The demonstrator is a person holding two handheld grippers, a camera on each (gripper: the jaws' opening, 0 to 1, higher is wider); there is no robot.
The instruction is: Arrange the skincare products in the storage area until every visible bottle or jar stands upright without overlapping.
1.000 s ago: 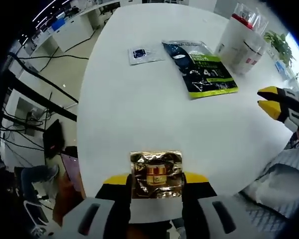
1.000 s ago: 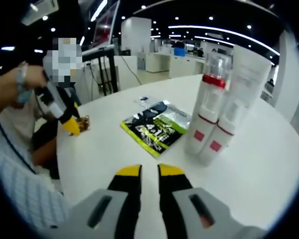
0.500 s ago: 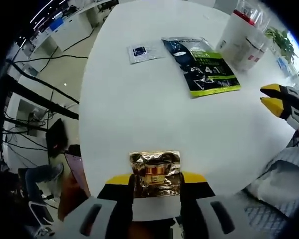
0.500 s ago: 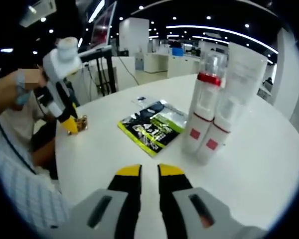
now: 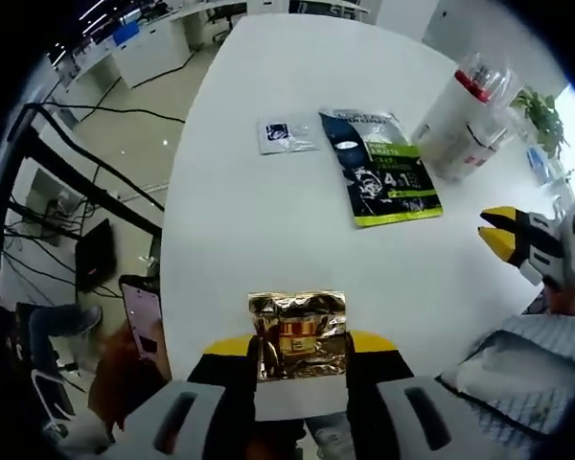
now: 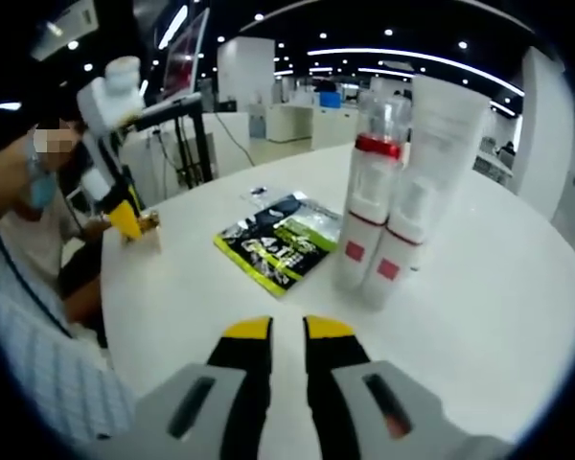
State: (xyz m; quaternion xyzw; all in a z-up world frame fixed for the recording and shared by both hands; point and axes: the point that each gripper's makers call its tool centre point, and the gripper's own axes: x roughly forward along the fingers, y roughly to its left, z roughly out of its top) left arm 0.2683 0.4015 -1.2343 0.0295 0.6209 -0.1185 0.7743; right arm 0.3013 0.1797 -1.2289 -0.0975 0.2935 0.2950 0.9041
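Gripping one gold sachet (image 5: 299,335), your left gripper (image 5: 300,347) faces three sachets, three bottles (image 6: 364,225); right gripper (image 6: 287,331) nearly closed, empty.

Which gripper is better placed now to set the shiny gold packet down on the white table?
Left. The left gripper already clamps the shiny gold foil packet above the near edge of the round white table. The right gripper holds nothing, jaws nearly closed, farther along that edge.

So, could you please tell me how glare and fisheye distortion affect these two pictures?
Left gripper view: the gold foil sachet in the left claw throws bright glints, and the white table bows at its edges. Right gripper view: ceiling lights streak into curved arcs, and the bottles lean with the lens curve.
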